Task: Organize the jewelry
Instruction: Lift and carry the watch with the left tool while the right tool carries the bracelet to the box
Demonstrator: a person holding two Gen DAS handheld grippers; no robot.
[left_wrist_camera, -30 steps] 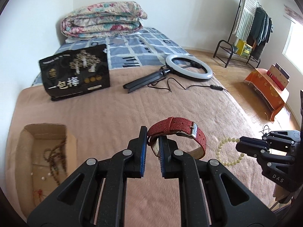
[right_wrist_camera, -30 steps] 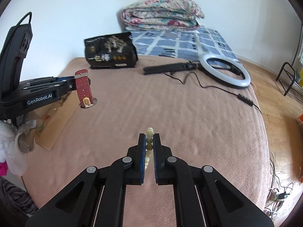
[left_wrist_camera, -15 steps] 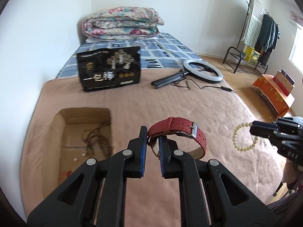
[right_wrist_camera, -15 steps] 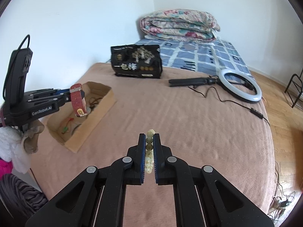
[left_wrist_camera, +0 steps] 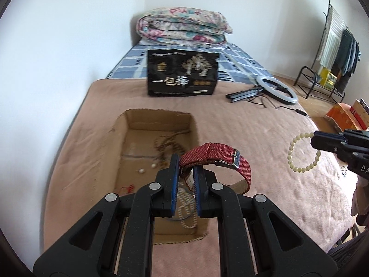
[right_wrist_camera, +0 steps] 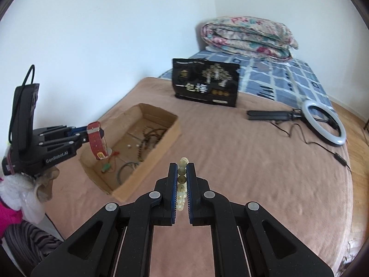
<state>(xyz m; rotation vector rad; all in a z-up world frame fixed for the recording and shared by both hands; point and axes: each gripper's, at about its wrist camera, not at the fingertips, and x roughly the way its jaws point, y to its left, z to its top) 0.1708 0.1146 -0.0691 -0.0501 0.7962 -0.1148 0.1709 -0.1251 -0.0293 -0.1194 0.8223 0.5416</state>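
My left gripper (left_wrist_camera: 185, 161) is shut on a red woven watch strap (left_wrist_camera: 219, 155) with a metal buckle, and holds it in the air above the near end of an open cardboard box (left_wrist_camera: 120, 138). In the right wrist view the same gripper (right_wrist_camera: 86, 138) hangs over the box's near left corner with the red watch strap (right_wrist_camera: 96, 142) dangling. My right gripper (right_wrist_camera: 182, 169) is shut on a pale bead bracelet (right_wrist_camera: 182, 161), to the right of the cardboard box (right_wrist_camera: 161, 147). From the left wrist view, the pale bead bracelet (left_wrist_camera: 302, 152) dangles from the right gripper (left_wrist_camera: 314, 138). Dark beads, white beads and a bangle lie in the box.
A black printed bag (left_wrist_camera: 182, 76) stands behind the box on the brown blanket (left_wrist_camera: 253, 143). A ring light with its cable (left_wrist_camera: 276, 90) lies to the right. A folded floral quilt (left_wrist_camera: 182, 28) sits at the bed's head. A clothes rack (left_wrist_camera: 334, 53) stands by the far wall.
Both grippers have carried their pieces left across the bed toward the box. The watch strap now hangs over the box, and the bracelet is nearer its right side.
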